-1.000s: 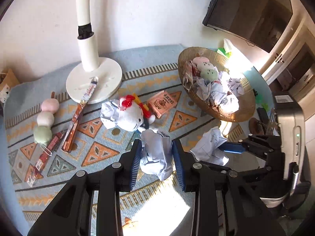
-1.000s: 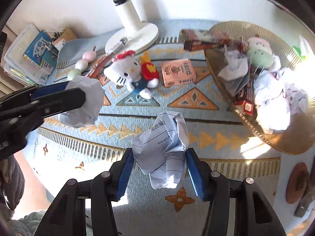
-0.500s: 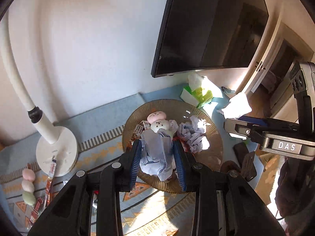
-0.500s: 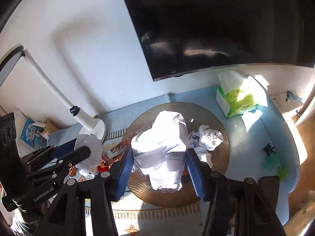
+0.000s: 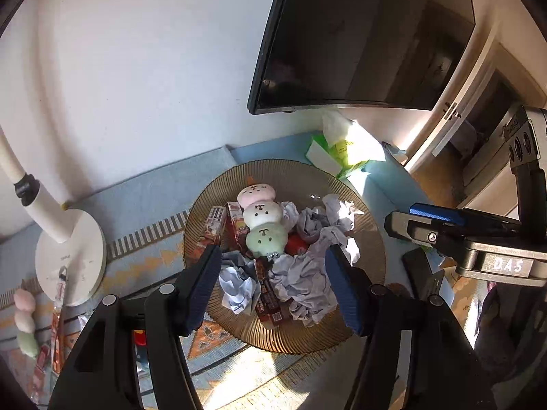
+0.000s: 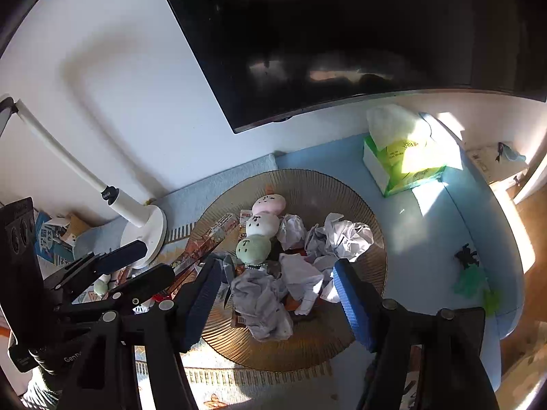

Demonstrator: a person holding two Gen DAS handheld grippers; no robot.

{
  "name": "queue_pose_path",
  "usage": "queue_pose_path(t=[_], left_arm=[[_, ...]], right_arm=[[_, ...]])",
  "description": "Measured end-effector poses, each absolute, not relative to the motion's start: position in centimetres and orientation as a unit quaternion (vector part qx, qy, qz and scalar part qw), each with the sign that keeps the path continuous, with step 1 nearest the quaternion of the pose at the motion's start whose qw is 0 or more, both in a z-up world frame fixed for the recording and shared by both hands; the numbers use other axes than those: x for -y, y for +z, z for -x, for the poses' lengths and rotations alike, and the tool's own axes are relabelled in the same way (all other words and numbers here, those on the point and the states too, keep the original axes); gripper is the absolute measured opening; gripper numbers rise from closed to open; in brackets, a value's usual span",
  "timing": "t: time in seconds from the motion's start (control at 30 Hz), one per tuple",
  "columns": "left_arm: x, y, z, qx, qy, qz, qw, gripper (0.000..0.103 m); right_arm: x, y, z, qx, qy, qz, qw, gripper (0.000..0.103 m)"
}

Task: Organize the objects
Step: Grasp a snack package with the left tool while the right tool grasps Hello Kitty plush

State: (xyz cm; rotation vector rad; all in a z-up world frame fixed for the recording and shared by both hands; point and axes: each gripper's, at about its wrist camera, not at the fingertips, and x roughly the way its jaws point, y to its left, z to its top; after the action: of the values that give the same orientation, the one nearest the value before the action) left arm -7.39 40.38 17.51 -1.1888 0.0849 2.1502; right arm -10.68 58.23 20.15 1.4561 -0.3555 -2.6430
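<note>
A round ribbed golden tray holds several crumpled paper balls, a pink-white-green dango plush and red snack packets. My left gripper hangs open above the tray's near side, nothing between its fingers. My right gripper is also open over the tray, the paper lying loose below it. Each gripper shows in the other's view: the right gripper at the right edge, the left gripper at the left.
A white lamp base stands left of the tray on the patterned mat. A green tissue box sits behind, under a dark screen. Another dango plush and books lie far left.
Both grippers opened and let their crumpled paper balls fall into the tray. They were shut on the paper half a second ago above the tray.
</note>
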Motion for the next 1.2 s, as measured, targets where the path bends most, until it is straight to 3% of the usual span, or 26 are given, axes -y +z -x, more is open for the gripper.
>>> queue_pose_path(t=[0.3,0.83,0.93,1.2], left_arm=[[-34.0,15.9,5.8,-0.006,0.825,0.483,0.292,0.061],[-9.4,12.3,8.0,0.093,0.842,0.518,0.118,0.061],[-8.5,11.3,8.9,0.091,0.83,0.531,0.144,0.061],[-13.8,6.6,12.4,-0.021,0.793,0.564,0.231,0.061]], right_arm=[[-53.7,19.6,10.6,0.121,-0.854,-0.494,0.106,0.067],[-34.9,15.2,11.9,0.063,-0.805,-0.547,0.219,0.067],[-32.2,12.8,12.7,0.048,-0.795,-0.568,0.208,0.067],[-30.6,6.1,14.8,0.09,-0.75,-0.634,0.166,0.067]])
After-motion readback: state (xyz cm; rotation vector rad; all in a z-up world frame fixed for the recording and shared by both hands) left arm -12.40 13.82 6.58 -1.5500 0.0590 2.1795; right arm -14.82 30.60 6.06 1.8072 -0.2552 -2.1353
